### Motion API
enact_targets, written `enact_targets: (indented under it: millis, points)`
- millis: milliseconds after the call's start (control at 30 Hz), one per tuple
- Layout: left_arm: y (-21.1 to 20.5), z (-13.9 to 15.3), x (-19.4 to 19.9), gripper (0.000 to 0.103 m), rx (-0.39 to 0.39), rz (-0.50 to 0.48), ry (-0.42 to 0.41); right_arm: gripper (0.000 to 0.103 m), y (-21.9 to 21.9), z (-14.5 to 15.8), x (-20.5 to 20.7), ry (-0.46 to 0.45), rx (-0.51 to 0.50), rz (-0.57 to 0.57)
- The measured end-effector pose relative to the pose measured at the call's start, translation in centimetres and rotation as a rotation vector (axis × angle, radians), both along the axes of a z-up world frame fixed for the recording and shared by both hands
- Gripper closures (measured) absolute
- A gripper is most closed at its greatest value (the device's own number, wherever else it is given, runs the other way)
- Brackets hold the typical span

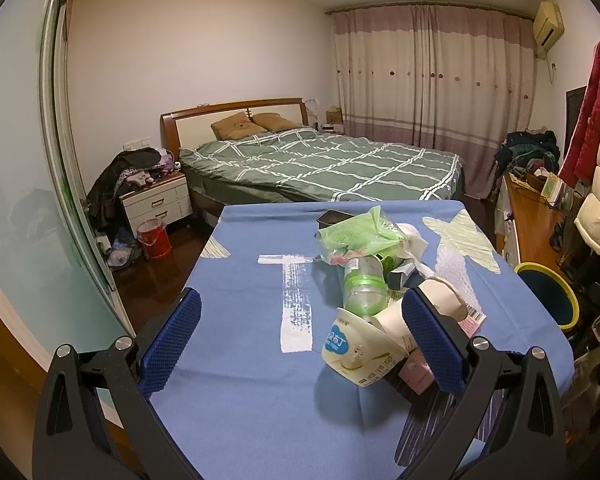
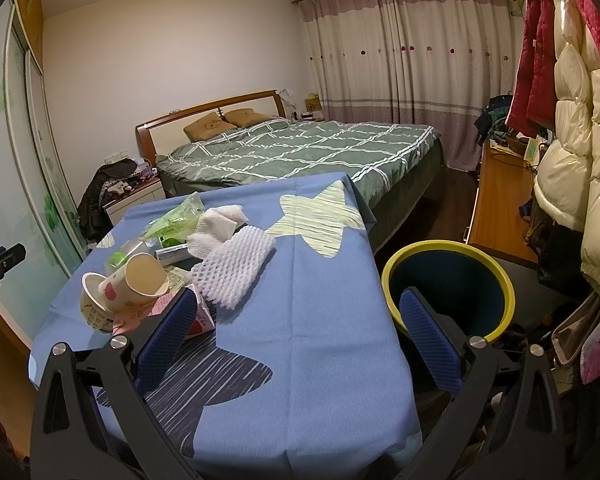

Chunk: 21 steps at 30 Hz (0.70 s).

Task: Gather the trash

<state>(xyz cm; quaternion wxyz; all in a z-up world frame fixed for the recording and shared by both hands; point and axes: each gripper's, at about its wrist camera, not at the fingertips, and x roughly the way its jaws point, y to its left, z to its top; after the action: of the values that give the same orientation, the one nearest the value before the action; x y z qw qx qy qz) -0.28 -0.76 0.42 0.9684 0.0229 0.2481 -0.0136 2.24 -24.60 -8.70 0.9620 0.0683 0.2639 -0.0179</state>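
The worktop (image 1: 240, 392) carries a blue cloth printed with stars, and the trash lies heaped toward its right half. The left gripper (image 1: 300, 344) hovers low over the near edge with its fingers (image 1: 172, 340) spread wide and holding nothing; a crushed white carton (image 1: 356, 348) sits between them, close to the right finger, apparently not touched. Behind it lie a clear plastic bottle (image 1: 364, 284) with a green band, a green plastic bag (image 1: 360, 232) and a paper cup (image 1: 440, 296). The right gripper (image 2: 300, 344) is likewise open and empty, over bare cloth near the worktop's right edge. Just ahead of its left finger are a pink carton (image 2: 198, 314) and white foam netting (image 2: 232, 268). A yellow-rimmed bin (image 2: 448, 284) stands on the floor just beside the worktop, right of it.
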Motion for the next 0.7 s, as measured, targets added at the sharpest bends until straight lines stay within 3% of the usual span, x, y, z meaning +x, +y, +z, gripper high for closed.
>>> enact_targets:
  millis: [700]
  points:
    - [-0.54, -0.53, 0.49, 0.004, 0.012, -0.005, 0.003, 0.006, -0.18, -0.11, 0.20, 0.005, 0.010, -0.006]
